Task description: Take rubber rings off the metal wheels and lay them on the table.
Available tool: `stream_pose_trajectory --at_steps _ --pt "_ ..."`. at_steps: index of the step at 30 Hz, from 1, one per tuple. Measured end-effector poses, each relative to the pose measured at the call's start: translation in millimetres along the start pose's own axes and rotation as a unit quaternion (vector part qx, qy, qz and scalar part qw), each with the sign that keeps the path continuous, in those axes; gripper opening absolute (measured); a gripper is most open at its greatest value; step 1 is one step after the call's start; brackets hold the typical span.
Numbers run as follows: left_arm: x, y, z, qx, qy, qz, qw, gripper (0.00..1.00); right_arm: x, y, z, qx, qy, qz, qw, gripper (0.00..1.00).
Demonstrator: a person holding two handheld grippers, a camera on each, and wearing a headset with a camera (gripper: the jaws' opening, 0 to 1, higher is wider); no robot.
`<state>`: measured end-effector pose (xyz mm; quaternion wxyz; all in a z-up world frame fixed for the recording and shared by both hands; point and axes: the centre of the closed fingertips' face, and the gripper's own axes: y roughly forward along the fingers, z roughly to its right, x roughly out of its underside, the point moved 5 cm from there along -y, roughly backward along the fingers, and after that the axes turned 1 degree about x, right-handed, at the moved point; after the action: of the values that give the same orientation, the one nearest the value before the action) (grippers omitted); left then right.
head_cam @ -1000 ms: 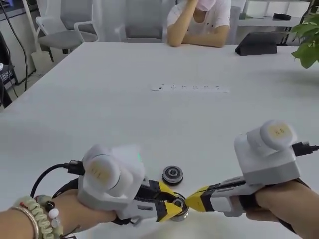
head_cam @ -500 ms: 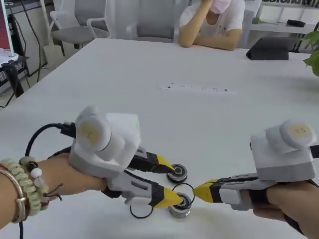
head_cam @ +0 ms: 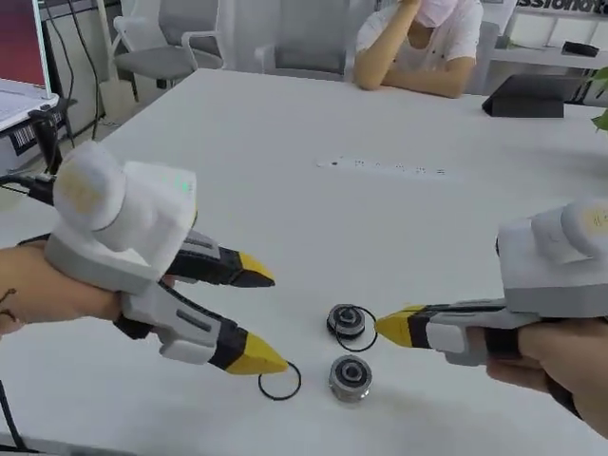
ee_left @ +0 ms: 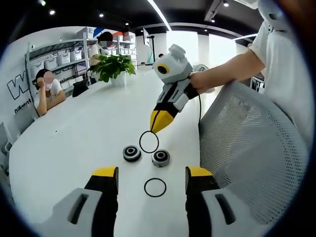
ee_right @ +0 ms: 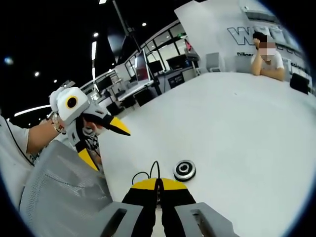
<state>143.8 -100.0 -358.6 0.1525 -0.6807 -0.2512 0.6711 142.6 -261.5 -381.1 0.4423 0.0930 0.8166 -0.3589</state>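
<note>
Right hand-held gripper [head_cam: 382, 329] clenched on 1 rubber ring [ee_left: 149, 141] near the far wheel [head_cam: 347, 321]; left hand-held gripper [head_cam: 258, 318] released (another ring [head_cam: 279, 382] lies on the desk [head_cam: 285, 190]). Next: lower it, unclench.

Bright, even light; fisheye-warped gripper views

From its own view, the right gripper [ee_right: 158, 182] hides most of the rubber ring [ee_right: 156, 168] behind its closed jaws. I can't read the small marks [head_cam: 380, 168] far across the counter [head_cam: 285, 133].
</note>
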Motion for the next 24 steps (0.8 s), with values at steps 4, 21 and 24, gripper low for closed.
stream_pose_trajectory --at_steps 4,21,24 --pt "4.3 -14.1 4.5 -0.018 -0.013 0.010 0.9997 0.54 -4.7 4.8 -12.0 -0.011 -0.001 0.000 0.9999 0.00" --pt "28.3 -24.1 25.5 -0.030 -0.041 0.002 0.9987 0.55 10.1 58.9 -39.5 -0.034 -0.081 -0.105 0.9905 0.00" --pt "28.7 -23.4 26.6 -0.031 -0.045 0.003 0.9985 0.55 16.4 64.5 -42.6 -0.034 -0.091 -0.118 0.9883 0.00"
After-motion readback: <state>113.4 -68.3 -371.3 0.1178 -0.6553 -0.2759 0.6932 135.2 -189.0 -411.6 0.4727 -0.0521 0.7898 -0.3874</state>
